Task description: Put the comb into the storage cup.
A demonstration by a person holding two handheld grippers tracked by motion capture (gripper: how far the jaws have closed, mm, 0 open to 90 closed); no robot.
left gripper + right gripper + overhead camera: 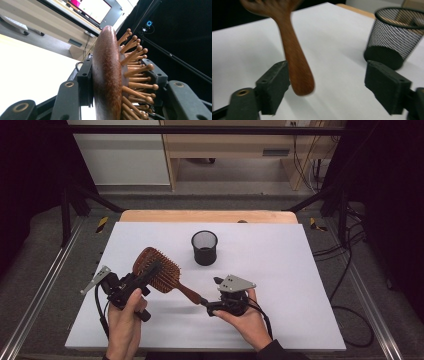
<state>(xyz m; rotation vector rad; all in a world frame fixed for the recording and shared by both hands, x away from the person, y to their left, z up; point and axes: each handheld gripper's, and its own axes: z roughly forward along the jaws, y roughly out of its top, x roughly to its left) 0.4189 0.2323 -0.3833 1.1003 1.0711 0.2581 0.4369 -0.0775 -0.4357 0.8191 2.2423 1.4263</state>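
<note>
Left gripper [131, 287]: jaws clamped across the head of the hairbrush [159, 271], one on its smooth back, one among the pins.
Hairbrush: held above the table [300, 270], handle slanting down toward the right gripper.
Right gripper [212, 307]: jaws released, wide apart, handle end just beside one pad.
Mesh cup [204, 247]: upright, behind the brush, apart.
Risk: the pin-side pad has poor purchase; the head could twist or slip.
Room: bare table right and front; edges well off.

A white-topped desk [300, 285] with a wooden far edge is seen here. One black mesh cup [204, 248] is stood upright on it, just beyond the right claw [212, 296], well apart.
</note>
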